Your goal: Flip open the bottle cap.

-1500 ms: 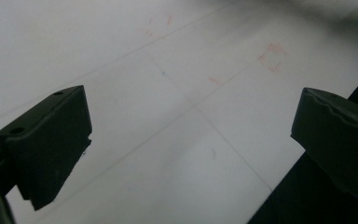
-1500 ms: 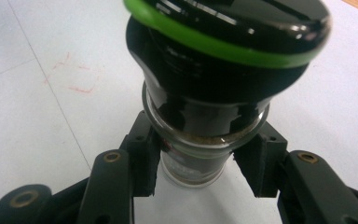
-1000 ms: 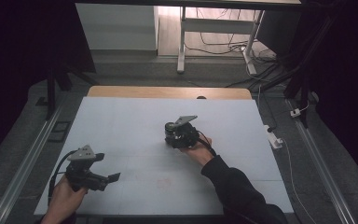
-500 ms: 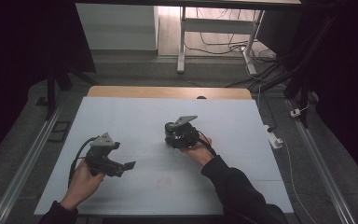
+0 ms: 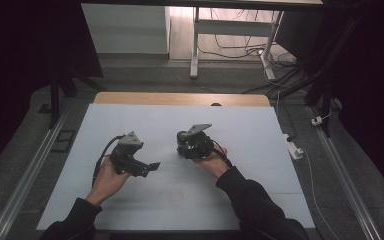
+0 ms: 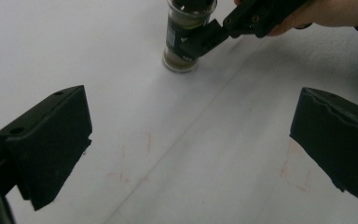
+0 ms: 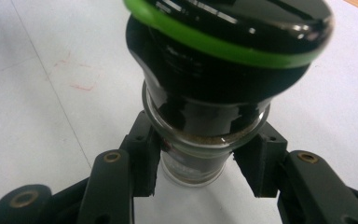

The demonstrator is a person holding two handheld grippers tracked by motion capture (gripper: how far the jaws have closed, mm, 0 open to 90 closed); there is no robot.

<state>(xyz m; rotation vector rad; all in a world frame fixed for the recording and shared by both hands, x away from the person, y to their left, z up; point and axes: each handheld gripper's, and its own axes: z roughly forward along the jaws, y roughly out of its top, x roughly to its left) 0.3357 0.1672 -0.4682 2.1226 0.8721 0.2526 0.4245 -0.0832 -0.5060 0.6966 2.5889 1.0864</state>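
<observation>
A small glass jar (image 7: pixel 200 93) with a black cap and a green ring stands upright on the white table (image 5: pixel 260 145), brownish contents inside it. My right gripper (image 7: pixel 200 168) is shut on the jar's glass body just below the cap, one pad on each side. In the high view the jar (image 5: pixel 182 141) sits mid-table with the right gripper (image 5: pixel 189 146) coming at it from the right. My left gripper (image 5: pixel 152 165) hovers to the jar's left, a short gap away, pointing right. In the left gripper view its jaws (image 6: pixel 191 140) stand wide open and hold nothing, with the jar (image 6: pixel 185 42) ahead.
Faint red marks (image 6: pixel 135 158) are drawn on the table between the open jaws. A wooden strip (image 5: pixel 180 99) edges the far side. A white power strip (image 5: pixel 293 148) lies off the right edge, and metal rails (image 5: pixel 27 175) run along both sides.
My left hand has carried its open gripper from the table's front left toward the middle, closer to the jar. The right gripper and jar have stayed put.
</observation>
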